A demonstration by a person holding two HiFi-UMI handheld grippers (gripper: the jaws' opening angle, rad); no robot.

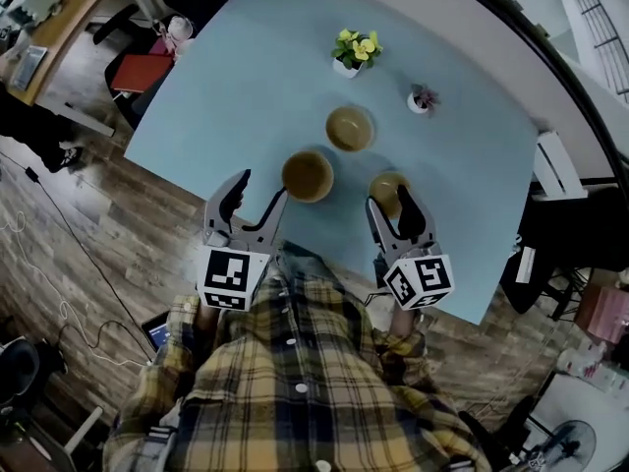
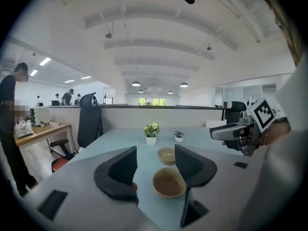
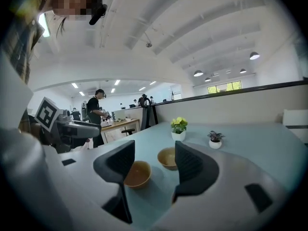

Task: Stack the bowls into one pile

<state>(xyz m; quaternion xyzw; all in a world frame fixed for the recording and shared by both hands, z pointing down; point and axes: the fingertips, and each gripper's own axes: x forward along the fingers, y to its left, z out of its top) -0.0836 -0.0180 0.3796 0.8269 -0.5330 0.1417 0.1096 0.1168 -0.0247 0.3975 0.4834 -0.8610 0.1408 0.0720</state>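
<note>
Three tan bowls stand apart on the light blue table (image 1: pixel 246 77). One bowl (image 1: pixel 308 175) is near the front edge, a second bowl (image 1: pixel 350 128) lies farther back, and a third bowl (image 1: pixel 386 187) is partly hidden under my right gripper (image 1: pixel 393 203). My left gripper (image 1: pixel 259 193) hovers open just left of the near bowl (image 2: pixel 169 182), with the far bowl (image 2: pixel 167 155) beyond. The right gripper (image 3: pixel 154 163) is open too, and both bowls (image 3: pixel 137 173) (image 3: pixel 168 158) show between its fingers. Neither gripper holds anything.
A yellow-flowered plant in a white pot (image 1: pixel 355 52) and a small pink plant (image 1: pixel 423 98) stand at the back of the table. The table's front edge runs right under both grippers. Office chairs and desks stand to the left; people stand in the background.
</note>
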